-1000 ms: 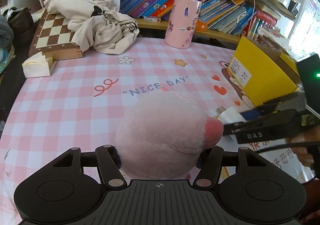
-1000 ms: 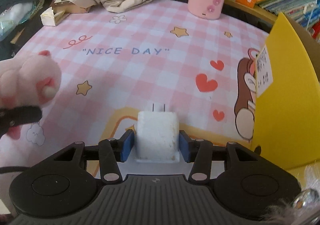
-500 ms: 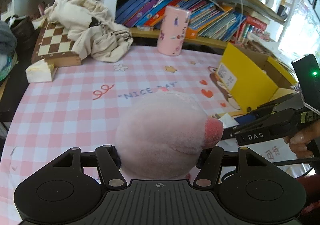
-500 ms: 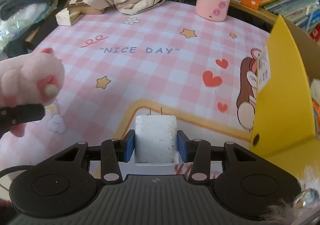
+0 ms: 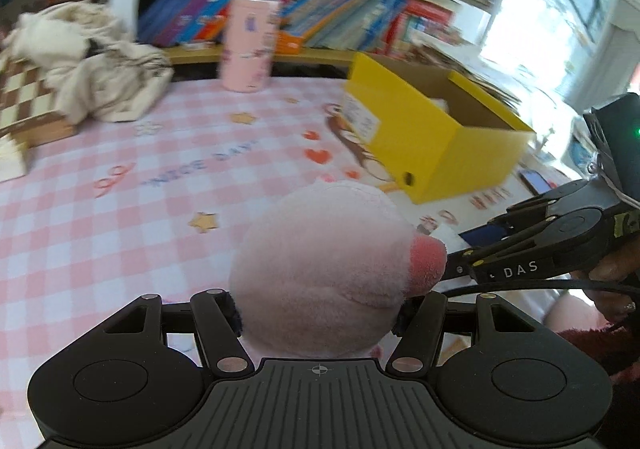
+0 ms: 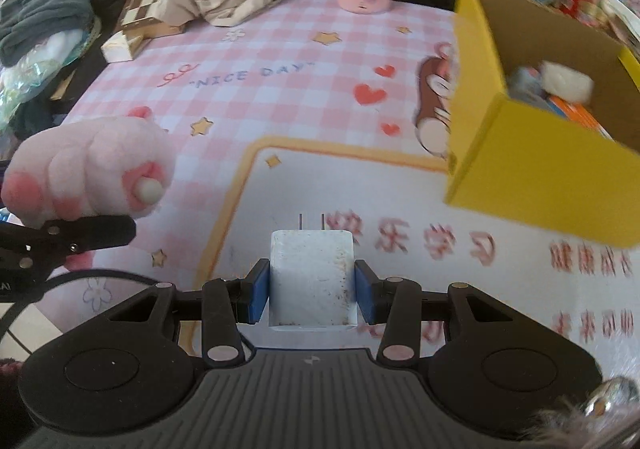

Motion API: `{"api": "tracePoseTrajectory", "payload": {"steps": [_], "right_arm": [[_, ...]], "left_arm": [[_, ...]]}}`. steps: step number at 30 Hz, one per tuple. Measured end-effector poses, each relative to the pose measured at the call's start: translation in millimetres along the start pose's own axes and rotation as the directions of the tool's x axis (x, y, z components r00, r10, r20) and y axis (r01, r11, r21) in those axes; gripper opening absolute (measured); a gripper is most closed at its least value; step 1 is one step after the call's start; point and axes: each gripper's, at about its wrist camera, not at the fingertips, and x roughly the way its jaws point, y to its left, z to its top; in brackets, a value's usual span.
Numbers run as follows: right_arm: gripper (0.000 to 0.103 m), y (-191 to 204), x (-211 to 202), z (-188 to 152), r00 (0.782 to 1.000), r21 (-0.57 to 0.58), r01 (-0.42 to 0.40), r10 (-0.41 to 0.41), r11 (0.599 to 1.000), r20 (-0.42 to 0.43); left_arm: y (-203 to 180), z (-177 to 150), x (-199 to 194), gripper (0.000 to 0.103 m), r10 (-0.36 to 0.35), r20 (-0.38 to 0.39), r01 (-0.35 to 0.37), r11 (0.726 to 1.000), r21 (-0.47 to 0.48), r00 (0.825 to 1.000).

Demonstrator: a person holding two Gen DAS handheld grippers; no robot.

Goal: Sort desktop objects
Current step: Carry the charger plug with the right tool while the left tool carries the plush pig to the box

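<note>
I've got the squishy, feather-light pink plush (image 5: 320, 273) pinched round its belly in my left gripper (image 5: 318, 313) at bottom center, while my right gripper (image 6: 312, 289) clamps the rigid, slick white charger (image 6: 311, 281) by its flat sides, yellow box (image 6: 540, 153) upper right.

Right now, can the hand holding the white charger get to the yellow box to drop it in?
Probably yes. The right gripper carries the white charger off the mat, and the yellow box, ahead to its right, is open-topped with nothing between them.
</note>
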Motion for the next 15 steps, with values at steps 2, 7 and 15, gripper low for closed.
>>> {"api": "tracePoseTrajectory", "payload": {"steps": [2,7,15], "right_arm": [[0.041,-5.5,-4.3,-7.8,1.0,0.029,0.016,-0.015,0.999,-0.003],[0.041,-19.4,-13.6,-22.9,0.999,0.085,0.054,-0.054,0.995,-0.006],[0.041,-37.1,-24.9,-40.4,0.996,0.146,0.094,-0.093,0.985,-0.012]], "left_arm": [[-7.9,1.5,4.6,0.061,-0.028,-0.009,0.028,0.999,0.026,1.0],[-22.5,3.7,14.8,0.061,-0.085,-0.032,0.087,0.994,0.066,0.996],[-45.5,7.8,27.5,0.061,-0.148,-0.062,0.155,0.981,0.118,0.987]]}}
